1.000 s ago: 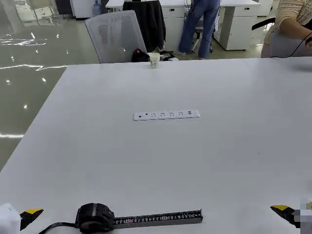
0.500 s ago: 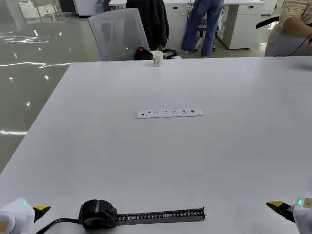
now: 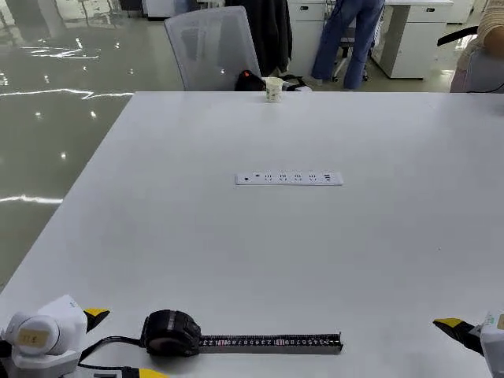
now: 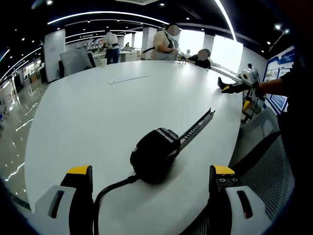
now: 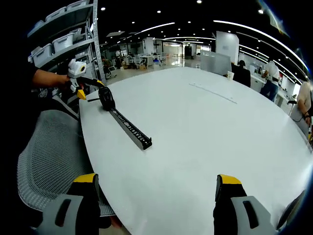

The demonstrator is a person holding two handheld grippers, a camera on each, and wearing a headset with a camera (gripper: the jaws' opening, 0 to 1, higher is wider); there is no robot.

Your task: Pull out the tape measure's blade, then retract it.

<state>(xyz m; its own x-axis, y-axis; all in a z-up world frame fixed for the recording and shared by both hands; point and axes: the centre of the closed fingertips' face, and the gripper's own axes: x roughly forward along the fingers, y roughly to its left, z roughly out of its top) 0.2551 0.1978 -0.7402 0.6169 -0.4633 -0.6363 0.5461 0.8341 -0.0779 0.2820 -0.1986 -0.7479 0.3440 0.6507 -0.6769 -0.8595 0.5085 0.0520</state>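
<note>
The tape measure [image 3: 169, 333] lay at the near edge of the white table [image 3: 260, 244]. Its black case [image 4: 154, 154] was toward the left gripper [image 4: 150, 171], and its blade [image 3: 272, 341] was drawn out flat toward the right gripper [image 5: 156, 179]. Compared with a second before, the left gripper had come further into the head view and closer to the case. The blade lay at much the same length, and the tape measure seemed not to have shifted on the table; the wider shift of the scene was the head camera's own. In the left gripper view the fingers [image 4: 78, 183] stood spread apart and grasped nothing. The case sat just ahead of them, in line with the gap, and a black cord [image 4: 112, 188] ran back from it between them. The right gripper's fingers [image 5: 227, 186] were likewise spread and empty, well apart from the blade's end hook [image 5: 145, 143]. By this reading the pull-out was done and the left gripper was closing on the case for the retraction, not yet begun. A power strip [image 3: 289, 179] lay at mid-table, a paper cup [image 3: 273, 88] stood at the far edge, and a chair [image 3: 213, 47] stood beyond; none was near the blade's path. The cord between the fingers could be caught up in the grasp.
</note>
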